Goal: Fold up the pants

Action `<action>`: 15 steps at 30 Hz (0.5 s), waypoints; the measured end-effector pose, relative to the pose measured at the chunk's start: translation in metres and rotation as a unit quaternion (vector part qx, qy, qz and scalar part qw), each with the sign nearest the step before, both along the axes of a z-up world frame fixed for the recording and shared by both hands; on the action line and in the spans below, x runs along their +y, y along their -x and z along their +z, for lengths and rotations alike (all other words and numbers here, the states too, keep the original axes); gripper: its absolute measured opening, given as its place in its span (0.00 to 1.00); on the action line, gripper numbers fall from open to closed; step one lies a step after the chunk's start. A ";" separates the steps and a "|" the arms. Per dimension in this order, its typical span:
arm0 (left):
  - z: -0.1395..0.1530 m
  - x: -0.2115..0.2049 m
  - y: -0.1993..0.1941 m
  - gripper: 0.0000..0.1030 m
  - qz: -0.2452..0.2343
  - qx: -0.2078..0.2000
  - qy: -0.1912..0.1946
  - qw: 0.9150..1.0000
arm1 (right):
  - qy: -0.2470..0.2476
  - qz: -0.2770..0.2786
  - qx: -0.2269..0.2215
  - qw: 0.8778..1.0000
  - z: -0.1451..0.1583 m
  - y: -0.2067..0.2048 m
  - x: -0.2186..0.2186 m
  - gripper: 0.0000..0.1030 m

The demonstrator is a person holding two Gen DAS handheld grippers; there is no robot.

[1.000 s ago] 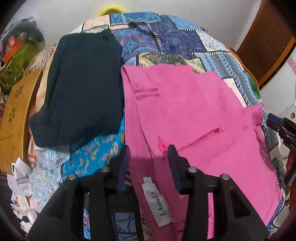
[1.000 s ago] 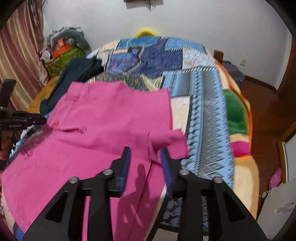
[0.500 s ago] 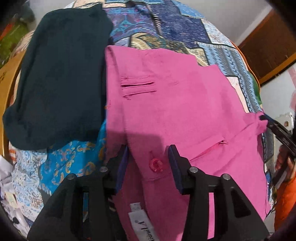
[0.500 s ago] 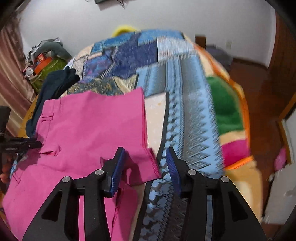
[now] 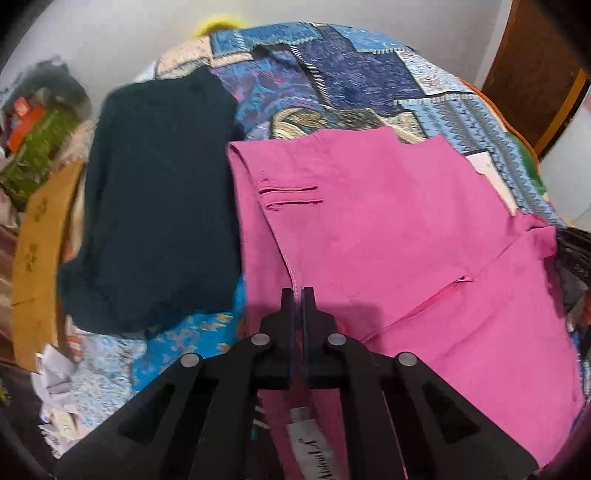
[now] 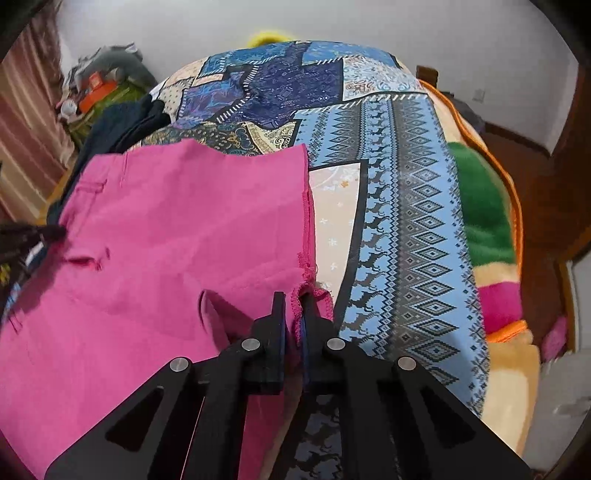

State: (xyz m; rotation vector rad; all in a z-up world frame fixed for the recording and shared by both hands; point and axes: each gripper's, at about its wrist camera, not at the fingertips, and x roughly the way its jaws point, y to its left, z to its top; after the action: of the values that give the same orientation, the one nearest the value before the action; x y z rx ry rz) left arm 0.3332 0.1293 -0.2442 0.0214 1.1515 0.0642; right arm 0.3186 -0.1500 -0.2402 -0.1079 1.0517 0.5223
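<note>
left wrist view: the left gripper (image 5: 298, 295) is pinching the waistband of the pink pants (image 5: 388, 229) lying on the patchwork quilt (image 5: 351, 74), and the right gripper (image 6: 293, 301) is pinching a hem corner.

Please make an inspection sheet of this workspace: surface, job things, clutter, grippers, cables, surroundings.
Surface: bed with patchwork bedspread.
Job's things: pink pants spread flat, waist near the left gripper.
Clutter: dark garment beside the pants; papers at the bed's edge.
Grippers: left gripper has just closed on the waistband; right gripper has just closed on a hem corner.
Cables: nothing seen.
Surroundings: white wall, wooden door, piled bags.
</note>
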 end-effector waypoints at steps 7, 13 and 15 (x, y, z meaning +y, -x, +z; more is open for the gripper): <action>-0.014 0.005 0.001 0.08 0.000 0.025 0.005 1.000 | 0.017 0.000 0.012 1.000 -0.006 -0.004 0.002 0.05; 0.009 0.014 0.010 0.32 -0.006 0.004 -0.005 1.000 | 0.027 -0.004 0.009 1.000 0.010 -0.003 -0.003 0.24; 0.018 0.018 0.011 0.40 -0.004 -0.012 -0.010 1.000 | 0.023 -0.009 -0.009 1.000 0.024 -0.002 -0.007 0.32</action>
State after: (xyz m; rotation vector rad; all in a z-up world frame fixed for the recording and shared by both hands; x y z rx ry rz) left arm 0.3218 0.1476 -0.2263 0.0423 1.1271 0.0692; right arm 0.3210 -0.1571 -0.2159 -0.1434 1.0472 0.4811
